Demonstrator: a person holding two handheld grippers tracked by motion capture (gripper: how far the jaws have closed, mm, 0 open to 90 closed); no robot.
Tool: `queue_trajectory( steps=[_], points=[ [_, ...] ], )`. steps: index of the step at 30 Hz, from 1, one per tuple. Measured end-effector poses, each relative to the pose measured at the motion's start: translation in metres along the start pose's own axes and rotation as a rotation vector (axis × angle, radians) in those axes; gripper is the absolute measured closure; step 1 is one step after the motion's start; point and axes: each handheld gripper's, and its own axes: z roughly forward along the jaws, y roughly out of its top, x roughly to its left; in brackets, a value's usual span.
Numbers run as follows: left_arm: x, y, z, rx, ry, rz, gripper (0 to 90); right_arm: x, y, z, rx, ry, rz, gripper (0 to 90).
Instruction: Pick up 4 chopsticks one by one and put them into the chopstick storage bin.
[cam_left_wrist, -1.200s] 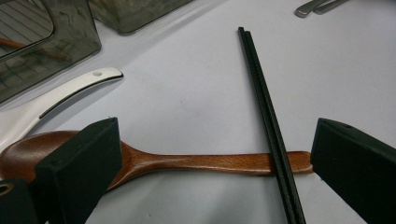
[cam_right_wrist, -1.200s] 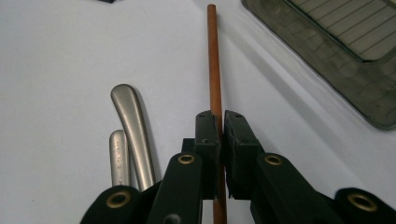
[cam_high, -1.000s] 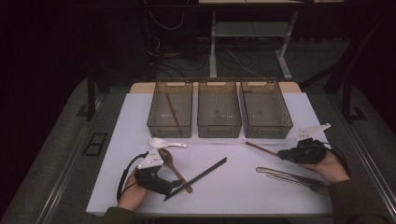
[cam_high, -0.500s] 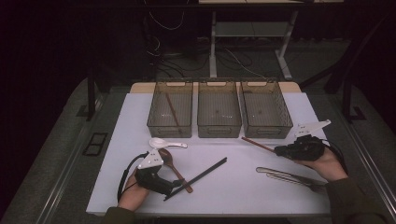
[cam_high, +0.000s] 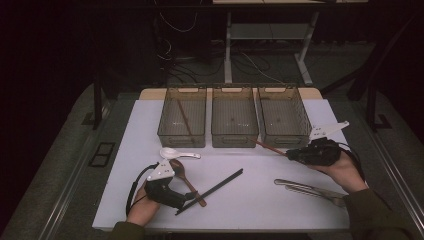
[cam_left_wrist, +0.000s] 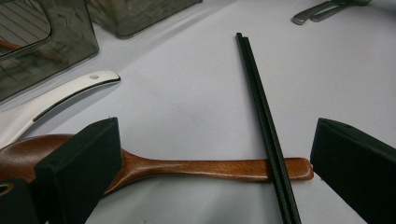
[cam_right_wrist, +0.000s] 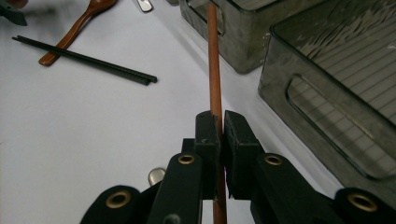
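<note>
At the right edge of the white table (cam_high: 260, 200), the right gripper (cam_right_wrist: 218, 122) is clenched on a brown wooden chopstick (cam_right_wrist: 214, 60), its far end reaching toward the front of the middle bin (cam_high: 235, 116); the right-hand bin (cam_high: 283, 115) stands just beside it; metal tongs (cam_high: 305, 187) lie near that hand; across the table, the left gripper (cam_left_wrist: 212, 154) rests with jaws spread wide around the wooden spoon (cam_left_wrist: 187, 168), which black chopsticks (cam_left_wrist: 261, 107) cross; a white spoon (cam_high: 179, 153) lies close by.

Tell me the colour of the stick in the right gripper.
Reddish brown; the stick shows best in the right gripper view.
</note>
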Motion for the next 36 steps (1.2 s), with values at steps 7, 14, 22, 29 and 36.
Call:
queue_trajectory(
  steps=[7,14,22,29,36],
  points=[
    [0.000,0.000,0.000,-0.001,-0.002,0.001,1.2,0.004,0.015,0.007,0.004,-0.024,0.003,84.6],
    [-0.001,0.000,0.000,0.002,-0.005,0.008,1.2,0.007,0.028,0.015,-0.003,-0.028,0.001,84.6],
    [-0.001,0.000,0.001,0.005,-0.007,0.009,1.2,0.010,0.040,0.026,-0.008,-0.022,-0.006,84.6],
    [-0.001,0.000,0.000,0.006,-0.009,0.011,1.2,0.013,0.052,0.034,-0.008,-0.017,-0.008,84.6],
    [-0.001,0.000,0.000,0.004,-0.008,0.010,1.2,0.018,0.066,0.046,-0.005,-0.011,-0.018,84.6]
  ],
)
